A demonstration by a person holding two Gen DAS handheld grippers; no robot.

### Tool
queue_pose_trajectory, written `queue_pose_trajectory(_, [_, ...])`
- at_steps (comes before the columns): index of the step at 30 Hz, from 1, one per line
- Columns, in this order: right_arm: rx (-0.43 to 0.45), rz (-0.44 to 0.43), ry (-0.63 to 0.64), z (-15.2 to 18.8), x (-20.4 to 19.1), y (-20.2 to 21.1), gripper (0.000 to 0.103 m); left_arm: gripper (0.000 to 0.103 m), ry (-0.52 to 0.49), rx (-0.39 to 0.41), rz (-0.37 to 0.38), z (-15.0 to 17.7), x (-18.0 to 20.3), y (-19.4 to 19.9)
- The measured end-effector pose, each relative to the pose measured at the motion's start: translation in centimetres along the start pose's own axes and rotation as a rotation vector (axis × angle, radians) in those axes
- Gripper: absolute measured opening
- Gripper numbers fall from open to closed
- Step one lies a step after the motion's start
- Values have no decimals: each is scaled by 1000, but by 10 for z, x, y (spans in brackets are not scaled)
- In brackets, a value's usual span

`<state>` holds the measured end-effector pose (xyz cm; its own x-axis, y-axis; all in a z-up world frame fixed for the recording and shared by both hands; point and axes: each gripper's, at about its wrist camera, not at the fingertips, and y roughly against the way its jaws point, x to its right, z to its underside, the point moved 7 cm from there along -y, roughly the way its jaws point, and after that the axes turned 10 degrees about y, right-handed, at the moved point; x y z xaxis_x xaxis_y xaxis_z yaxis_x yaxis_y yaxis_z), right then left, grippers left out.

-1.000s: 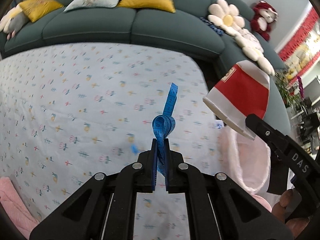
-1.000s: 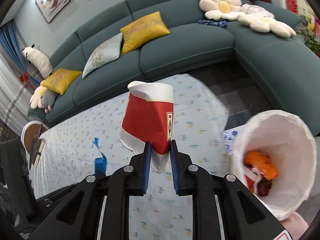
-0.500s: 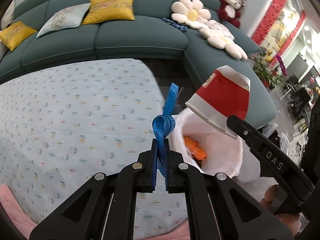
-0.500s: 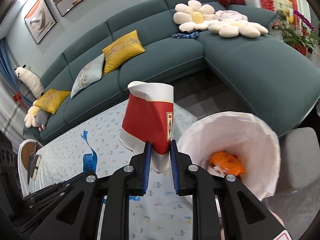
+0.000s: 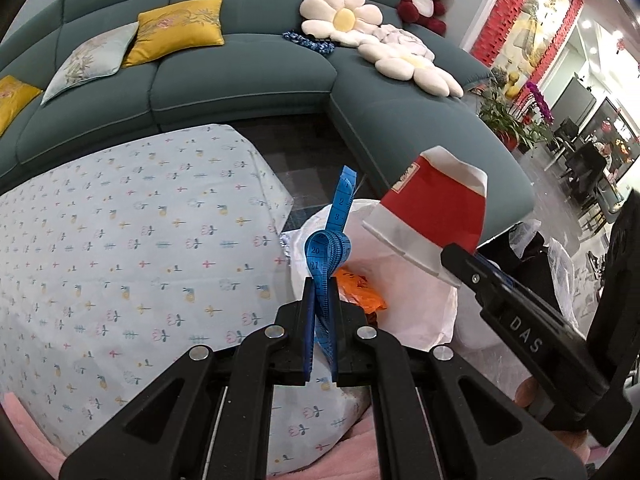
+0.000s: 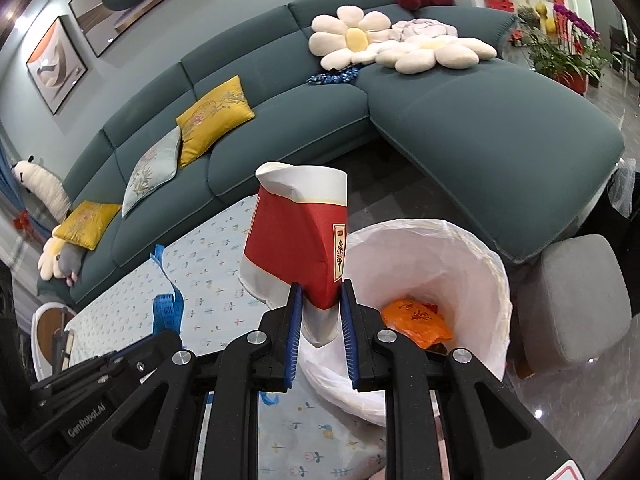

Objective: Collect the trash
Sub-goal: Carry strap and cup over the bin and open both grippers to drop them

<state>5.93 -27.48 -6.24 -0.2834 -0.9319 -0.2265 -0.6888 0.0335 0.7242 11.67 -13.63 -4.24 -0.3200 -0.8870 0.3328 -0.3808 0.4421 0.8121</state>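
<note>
"DAS" on right hand-held gripper [image 5: 460, 256]; "20, 21" on tape measure [image 5: 326, 248]

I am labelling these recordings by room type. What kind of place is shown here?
Most likely a home living room. A large teal corner sofa carries yellow cushions and flower-shaped plush pillows, framed pictures hang on the wall, and a low table under a floral cloth stands before the sofa.
</note>
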Motion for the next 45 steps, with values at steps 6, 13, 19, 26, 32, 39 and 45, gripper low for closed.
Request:
queue_pose_trajectory(6, [-5,20,-39,5,27,2,18,5,-11,-25,18,1,18,-13])
queue_pose_trajectory(13, [-9,43,-82,10,55,4,19,5,-32,-43,57,0,46,-23])
queue_pose_trajectory(19, [-10,50,-105,13,70,3,19,6,-46,-44,72,-3,61,-28])
queue_pose_trajectory(26, [-17,62,-86,16,66,1,19,6,-42,-53,68,-1,63,-34])
queue_pose_trajectory(32, [-24,60,-73,14,63,-3,21,10,-12,-54,66,0,60,-35])
queue_pose_trajectory(39, [-32,58,-75,14,59,-6,27,50,-16,-14,18,-4,53,-29])
queue_pose_trajectory(45, [-36,50,-60,13,56,-5,33,50,-5,-11,1,-4,44,-27])
